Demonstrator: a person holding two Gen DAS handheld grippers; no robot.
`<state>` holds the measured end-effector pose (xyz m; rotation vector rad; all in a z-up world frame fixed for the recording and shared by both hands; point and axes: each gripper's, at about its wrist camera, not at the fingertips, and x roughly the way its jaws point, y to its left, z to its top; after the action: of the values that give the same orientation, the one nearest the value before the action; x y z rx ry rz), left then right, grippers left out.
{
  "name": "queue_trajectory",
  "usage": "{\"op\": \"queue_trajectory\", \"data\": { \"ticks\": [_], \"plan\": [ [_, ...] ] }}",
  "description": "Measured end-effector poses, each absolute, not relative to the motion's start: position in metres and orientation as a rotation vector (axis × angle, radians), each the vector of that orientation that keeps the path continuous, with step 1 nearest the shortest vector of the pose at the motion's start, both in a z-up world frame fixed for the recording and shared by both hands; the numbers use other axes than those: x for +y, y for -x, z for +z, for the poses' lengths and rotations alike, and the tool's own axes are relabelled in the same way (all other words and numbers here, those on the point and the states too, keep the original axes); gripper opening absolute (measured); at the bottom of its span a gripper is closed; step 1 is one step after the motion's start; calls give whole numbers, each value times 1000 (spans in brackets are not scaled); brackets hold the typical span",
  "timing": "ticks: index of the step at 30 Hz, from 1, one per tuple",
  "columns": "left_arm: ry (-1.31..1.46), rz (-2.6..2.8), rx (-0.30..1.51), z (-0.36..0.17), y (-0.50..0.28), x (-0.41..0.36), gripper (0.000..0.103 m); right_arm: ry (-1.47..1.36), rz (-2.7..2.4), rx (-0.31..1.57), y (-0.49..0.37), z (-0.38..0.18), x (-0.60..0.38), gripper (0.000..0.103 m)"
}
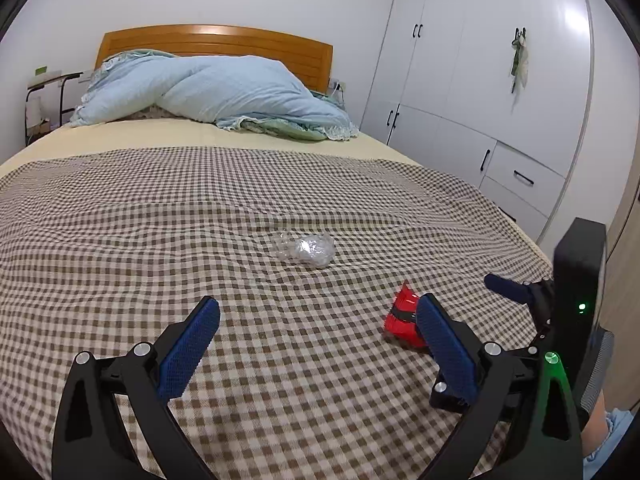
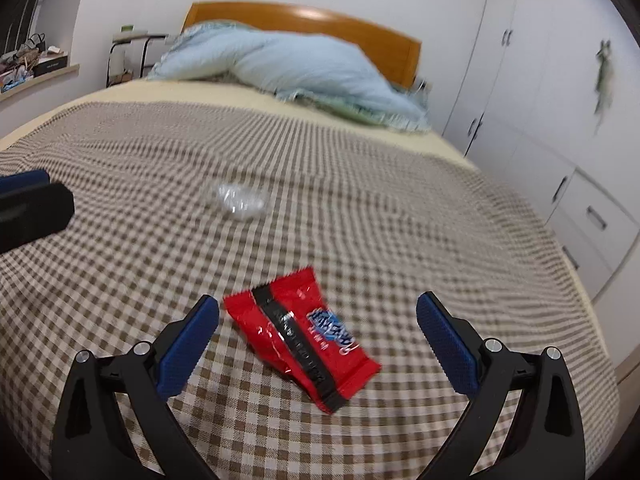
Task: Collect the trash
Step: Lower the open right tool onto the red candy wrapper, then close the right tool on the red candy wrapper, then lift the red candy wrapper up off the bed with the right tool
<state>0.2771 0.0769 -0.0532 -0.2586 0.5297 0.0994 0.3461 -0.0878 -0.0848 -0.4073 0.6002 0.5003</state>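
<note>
Bedroom setup, everything's on a bed (image 1: pixel 120 240) with a checked cover. Right claw (image 2: pixel 318 332) is spread wide, hanging low over the red wrapper (image 2: pixel 300 332) near the foot edge, which sits right between the fingers, probably lined up for a grab. Left claw (image 1: pixel 318 332) is also wide and holding nothing, aimed up the bed toward the clear bag (image 1: pixel 306 249) lying nearer the middle. From the left view the wrapper's half hidden behind a finger. Right view is blurry, so the bag's just a smudge.
</note>
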Motion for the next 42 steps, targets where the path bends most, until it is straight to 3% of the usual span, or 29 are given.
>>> {"op": "queue_trajectory", "data": {
  "ticks": [9, 14, 20, 22, 25, 27, 32, 33, 34, 36, 42],
  "plan": [
    [265, 124, 597, -79, -293, 82, 95, 452, 512, 771, -371, -118, -74, 95],
    [265, 130, 608, -83, -294, 82, 95, 278, 580, 897, -391, -125, -92, 95],
    [278, 130, 629, -87, -295, 86, 95, 264, 577, 898, -388, -124, -94, 95],
    [280, 128, 637, -89, -297, 87, 95, 257, 562, 889, -387, -123, -95, 89],
    [288, 126, 650, -91, -299, 88, 95, 233, 546, 870, -390, -121, -100, 67],
    [291, 127, 653, -91, -299, 89, 95, 217, 538, 860, -390, -119, -106, 45],
    [285, 126, 657, -92, -300, 88, 95, 210, 511, 829, -389, -113, -110, 38],
    [284, 125, 659, -93, -300, 88, 95, 209, 507, 814, -388, -112, -110, 32],
    [284, 125, 661, -93, -301, 88, 95, 207, 505, 799, -387, -110, -111, 19],
    [286, 125, 664, -94, -302, 89, 95, 200, 493, 771, -384, -106, -114, 12],
    [280, 127, 658, -92, -301, 88, 95, 179, 473, 687, -371, -94, -121, 8]
  ]
}}
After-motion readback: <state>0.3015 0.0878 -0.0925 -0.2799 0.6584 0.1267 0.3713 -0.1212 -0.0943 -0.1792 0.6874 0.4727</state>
